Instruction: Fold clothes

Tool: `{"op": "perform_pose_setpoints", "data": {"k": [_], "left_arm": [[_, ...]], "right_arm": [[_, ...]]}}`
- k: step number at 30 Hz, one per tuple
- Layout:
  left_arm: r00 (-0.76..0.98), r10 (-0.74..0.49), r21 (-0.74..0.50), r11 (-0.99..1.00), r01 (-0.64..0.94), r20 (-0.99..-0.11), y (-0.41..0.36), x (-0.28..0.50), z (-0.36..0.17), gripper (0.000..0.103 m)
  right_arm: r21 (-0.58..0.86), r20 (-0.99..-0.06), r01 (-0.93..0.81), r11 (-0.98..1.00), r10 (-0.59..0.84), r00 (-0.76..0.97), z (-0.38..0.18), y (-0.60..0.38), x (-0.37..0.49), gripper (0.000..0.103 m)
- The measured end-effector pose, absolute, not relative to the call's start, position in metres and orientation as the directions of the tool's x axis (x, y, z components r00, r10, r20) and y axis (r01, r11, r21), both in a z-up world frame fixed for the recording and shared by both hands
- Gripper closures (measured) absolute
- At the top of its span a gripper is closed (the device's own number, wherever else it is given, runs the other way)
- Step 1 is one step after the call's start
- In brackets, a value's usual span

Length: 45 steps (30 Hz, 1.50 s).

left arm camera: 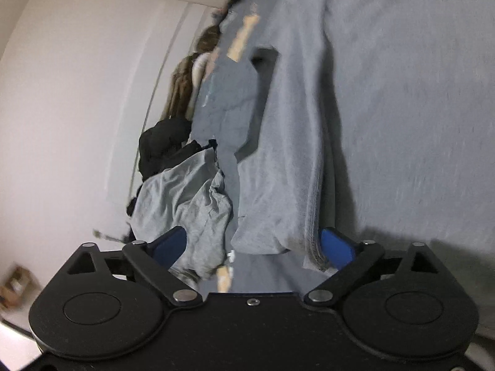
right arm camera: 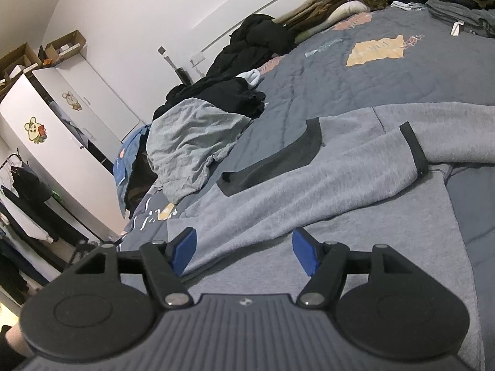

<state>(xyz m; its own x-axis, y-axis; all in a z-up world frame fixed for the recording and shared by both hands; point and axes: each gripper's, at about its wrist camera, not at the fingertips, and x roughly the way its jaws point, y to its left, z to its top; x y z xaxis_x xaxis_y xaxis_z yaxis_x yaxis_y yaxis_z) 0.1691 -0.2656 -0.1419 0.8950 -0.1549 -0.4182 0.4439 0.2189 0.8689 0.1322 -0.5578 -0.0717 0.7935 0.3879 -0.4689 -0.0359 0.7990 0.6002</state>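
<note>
A grey fleece sweatshirt (right arm camera: 309,185) with dark cuffs lies spread on the bed, one sleeve (right arm camera: 272,160) folded across its body. My right gripper (right arm camera: 244,252) hovers low over the sweatshirt's near part, its blue pads apart and pressing on nothing. The left wrist view is rolled sideways. There the same sweatshirt (left arm camera: 386,92) fills the right side, and its ribbed hem (left arm camera: 314,241) hangs just beside the right pad. My left gripper (left arm camera: 252,247) stands wide open with nothing clamped.
A crumpled light grey garment (right arm camera: 191,148) (left arm camera: 185,198) and a heap of black clothes (right arm camera: 247,49) lie along the bed's wall side. The blue-grey quilt (right arm camera: 340,77) covers the bed. Folded clothes (right arm camera: 458,9) sit at the far corner. A white wardrobe (right arm camera: 62,139) and a clothes rack (right arm camera: 24,204) stand left.
</note>
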Motion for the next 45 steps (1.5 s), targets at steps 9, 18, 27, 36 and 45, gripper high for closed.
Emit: {"op": "perform_pose_setpoints", "data": {"k": [9,18,27,36,45], "left_arm": [[0.684,-0.346,0.043,0.875,0.482,-0.642,-0.178,0.278,-0.081,0.032],[0.56,-0.381,-0.257,0.922,0.29,-0.735,-0.146,0.375,-0.132,0.045],[0.516,-0.449,-0.311,0.889,0.335,-0.729,-0.156,0.407,-0.137,0.094],[0.616,-0.356,-0.085,0.902,0.424,-0.702,-0.196,0.442,-0.101,0.095],[0.729,-0.219,-0.034,0.965,0.26,-0.649,-0.17,0.414,-0.099,0.075]], "right_arm": [[0.604,-0.468,-0.034,0.796,0.39,0.793,-0.071,-0.556,0.132,0.035],[0.595,-0.482,-0.044,0.803,0.399,0.78,-0.076,-0.55,0.134,0.035],[0.598,-0.497,-0.041,0.8,0.411,0.764,-0.084,-0.545,0.136,0.035],[0.601,-0.498,-0.039,0.798,0.412,0.763,-0.087,-0.546,0.135,0.035],[0.598,-0.501,-0.034,0.801,0.407,0.764,-0.09,-0.548,0.136,0.035]]}}
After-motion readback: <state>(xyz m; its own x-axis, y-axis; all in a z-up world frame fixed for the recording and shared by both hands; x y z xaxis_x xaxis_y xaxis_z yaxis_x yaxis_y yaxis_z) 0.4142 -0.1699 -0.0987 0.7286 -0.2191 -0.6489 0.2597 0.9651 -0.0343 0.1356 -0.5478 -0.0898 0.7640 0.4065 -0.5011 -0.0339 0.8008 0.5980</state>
